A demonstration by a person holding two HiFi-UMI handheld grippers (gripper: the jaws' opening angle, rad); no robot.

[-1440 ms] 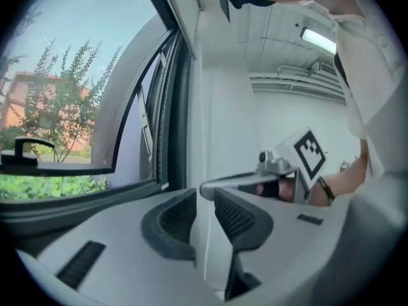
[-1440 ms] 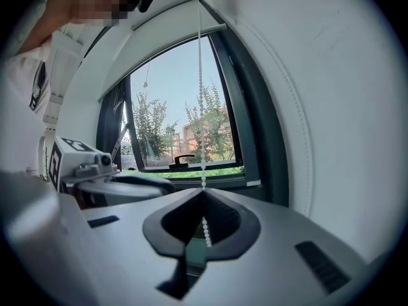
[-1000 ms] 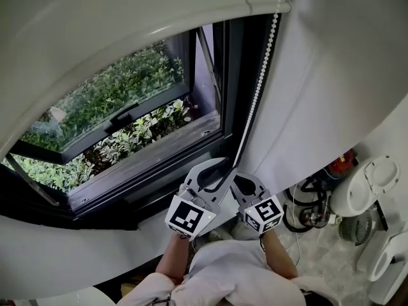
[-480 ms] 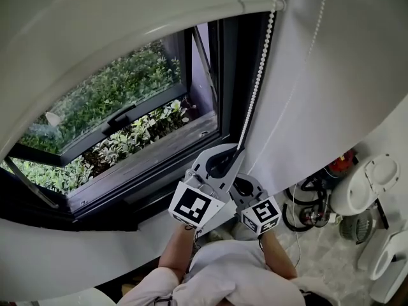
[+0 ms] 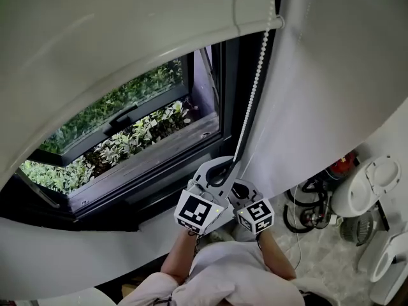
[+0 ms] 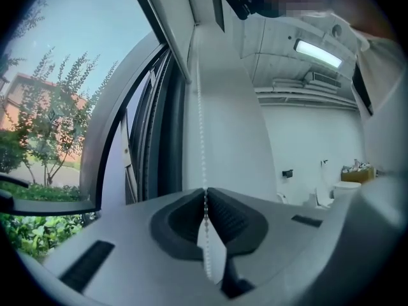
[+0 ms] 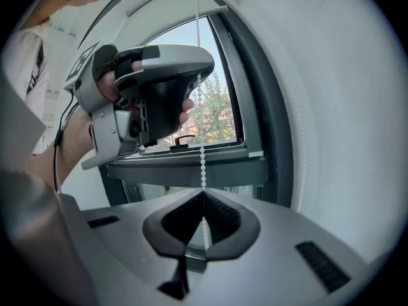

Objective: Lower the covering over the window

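1. Right gripper (image 7: 203, 193) (the one nearer the person's chest): fingers fully together, pinching the white bead chain (image 7: 203, 164).
2. Left gripper (image 6: 205, 191), just above it at 11 o'clock on the chain: fingers have just been closing and clamp the beads.
3. The chain runs up toward 12 o'clock beside the dark window frame (image 5: 223, 94).
4. The white roller blind (image 5: 127, 43) covers the upper window; greenery (image 5: 115, 107) shows below its edge.

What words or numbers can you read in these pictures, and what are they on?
No words, brands or numbers can be read anywhere.
The left marker cube and the right marker cube show only black-and-white square patterns, not letters.
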